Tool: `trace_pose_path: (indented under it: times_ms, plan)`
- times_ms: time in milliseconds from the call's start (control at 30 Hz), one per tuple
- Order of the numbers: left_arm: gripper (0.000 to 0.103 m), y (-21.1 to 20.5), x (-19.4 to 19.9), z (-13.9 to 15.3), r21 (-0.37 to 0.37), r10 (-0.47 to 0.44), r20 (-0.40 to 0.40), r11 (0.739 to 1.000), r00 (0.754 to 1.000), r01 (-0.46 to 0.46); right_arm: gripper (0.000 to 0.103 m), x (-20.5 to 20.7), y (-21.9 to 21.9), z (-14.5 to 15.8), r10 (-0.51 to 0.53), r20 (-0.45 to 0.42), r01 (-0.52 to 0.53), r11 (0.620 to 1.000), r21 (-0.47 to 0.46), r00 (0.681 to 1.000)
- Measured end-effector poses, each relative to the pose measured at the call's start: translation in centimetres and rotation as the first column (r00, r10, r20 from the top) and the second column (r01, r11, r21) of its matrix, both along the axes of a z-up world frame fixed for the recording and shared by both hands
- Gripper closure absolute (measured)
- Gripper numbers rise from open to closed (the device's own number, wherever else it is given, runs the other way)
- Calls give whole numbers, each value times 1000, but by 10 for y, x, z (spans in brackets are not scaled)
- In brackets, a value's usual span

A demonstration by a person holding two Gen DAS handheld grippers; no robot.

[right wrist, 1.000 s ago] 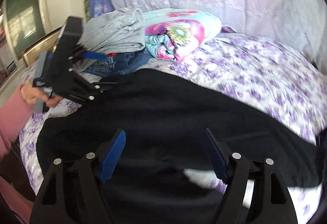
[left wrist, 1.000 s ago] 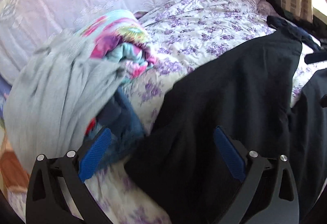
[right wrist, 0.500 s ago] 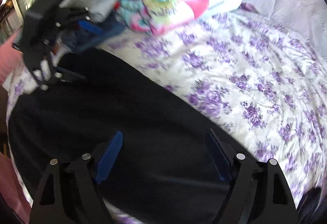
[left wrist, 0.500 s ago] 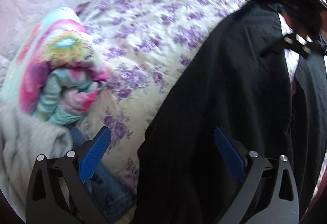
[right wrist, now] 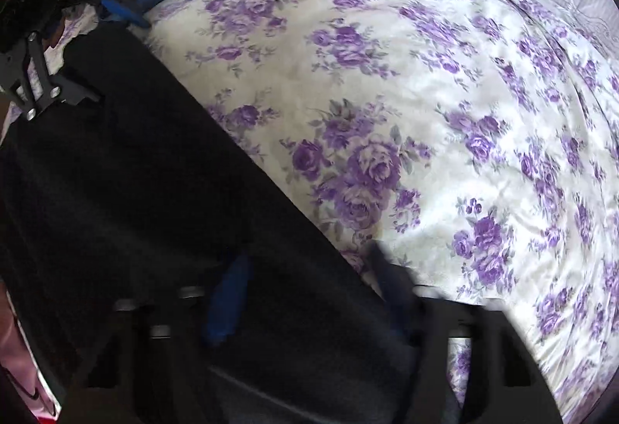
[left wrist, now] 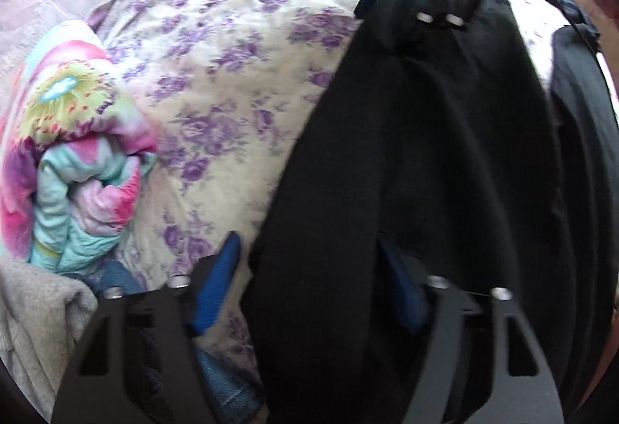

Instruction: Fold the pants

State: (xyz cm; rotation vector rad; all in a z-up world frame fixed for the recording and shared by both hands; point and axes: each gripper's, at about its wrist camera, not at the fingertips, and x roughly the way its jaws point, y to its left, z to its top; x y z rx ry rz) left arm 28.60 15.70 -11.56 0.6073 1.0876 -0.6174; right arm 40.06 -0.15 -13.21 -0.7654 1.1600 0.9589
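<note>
Black pants (left wrist: 425, 161) are lying across a purple-flowered bedspread (left wrist: 232, 48). The left gripper (left wrist: 309, 277) and the right gripper (right wrist: 305, 292) are each closing their blue fingers over an edge of the pants; whether the pads are pressing yet cannot be told. A folded colourful blanket (left wrist: 73, 137) is lying nearby.

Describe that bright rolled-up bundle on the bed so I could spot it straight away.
Start at the bed, covered by a white bedspread printed with purple roses. Past the long edge of the black pants, a rolled blanket lies beside a grey garment and some denim. Its swirl of pink, aqua and yellow sets it apart from those plain neighbours.
</note>
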Motion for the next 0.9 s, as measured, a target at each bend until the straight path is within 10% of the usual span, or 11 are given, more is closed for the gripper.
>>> trace_pose_path:
  times_ms: [33,133,667,900]
  plan:
    - [55,0,-1,2,0,-7,-3,1000,1000,7,86,-1,-1,3,0,-1,0,1000,-8,1000]
    - [68,2,-1,12,10,-7,12,1000,1000,7,97,-8,-3,10,-4,23,4,1000,-28,1000]
    - [84,-14,-122,127,97,-67,334,995,940,37,99,-176,-44,152,42,381,-42,999,-9,924]
    - [82,-23,-257,135,64,-146,411,989,900,132,99,-303,-57,113,167,385,-149,986,-77,908]
